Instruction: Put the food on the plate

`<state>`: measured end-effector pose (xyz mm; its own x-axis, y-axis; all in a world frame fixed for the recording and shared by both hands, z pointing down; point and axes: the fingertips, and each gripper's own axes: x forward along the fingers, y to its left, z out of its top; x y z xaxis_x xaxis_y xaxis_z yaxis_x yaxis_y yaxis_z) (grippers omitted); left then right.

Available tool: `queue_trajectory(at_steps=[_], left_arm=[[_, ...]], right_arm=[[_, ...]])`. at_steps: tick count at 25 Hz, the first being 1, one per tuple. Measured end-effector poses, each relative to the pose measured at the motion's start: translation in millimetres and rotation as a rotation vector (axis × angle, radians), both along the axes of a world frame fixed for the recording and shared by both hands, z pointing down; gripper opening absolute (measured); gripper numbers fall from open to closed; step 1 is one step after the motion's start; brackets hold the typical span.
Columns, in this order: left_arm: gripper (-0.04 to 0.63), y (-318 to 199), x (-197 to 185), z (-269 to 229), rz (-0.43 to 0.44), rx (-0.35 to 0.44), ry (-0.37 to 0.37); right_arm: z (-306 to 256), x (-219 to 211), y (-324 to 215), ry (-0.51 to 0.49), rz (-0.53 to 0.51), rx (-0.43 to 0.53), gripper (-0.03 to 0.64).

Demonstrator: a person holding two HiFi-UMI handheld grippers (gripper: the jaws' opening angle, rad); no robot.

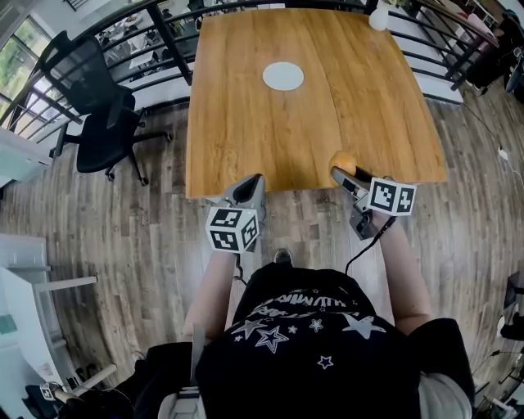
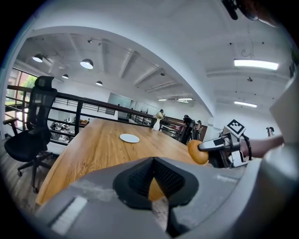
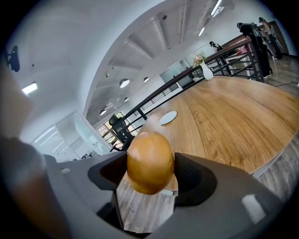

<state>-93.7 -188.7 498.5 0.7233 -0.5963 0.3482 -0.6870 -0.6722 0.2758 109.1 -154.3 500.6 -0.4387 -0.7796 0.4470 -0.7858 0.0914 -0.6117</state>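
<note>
A round golden-brown piece of food point(image 1: 345, 160) is clamped between the pads of my right gripper point(image 1: 342, 168), just over the near edge of the wooden table point(image 1: 246, 123). It fills the middle of the right gripper view as the food point(image 3: 150, 161), both pads pressing its sides. The left gripper view shows the food point(image 2: 197, 152) at the right. The white plate point(image 1: 283, 75) lies bare near the table's far middle, plate point(image 2: 129, 138), plate point(image 3: 168, 117). My left gripper point(image 1: 249, 185) hovers at the table's front edge, shut and holding nothing point(image 2: 153, 179).
A black office chair point(image 1: 102, 114) stands left of the table. A white vase point(image 1: 378, 16) sits at the far right corner. Black railings point(image 1: 164, 33) run behind the table. Wooden floor surrounds it.
</note>
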Motion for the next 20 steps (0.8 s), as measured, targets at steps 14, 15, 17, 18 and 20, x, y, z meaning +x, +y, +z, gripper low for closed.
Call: queue_trajectory(at_steps=[14, 15, 17, 18, 20], left_arm=[[0.002, -42, -7, 6, -0.039, -0.011, -0.007], [0.002, -46, -7, 7, -0.043, -0.007, -0.012], [0.002, -56, -6, 8, -0.053, 0.001, -0.023], [0.002, -62, -5, 8, -0.06, 0.004, -0.029], [0.002, -79, -3, 8, -0.078, 0.007, -0.036]], right_arm=[[-1, 11, -53, -0.006, -0.008, 0.011, 0.322], [-1, 14, -60, -0.01, -0.008, 0.015, 0.322], [1, 21, -75, -0.017, -0.014, 0.023, 0.322], [2, 25, -84, -0.02, -0.018, 0.027, 0.322], [1, 32, -106, -0.021, -0.022, 0.036, 0.322]])
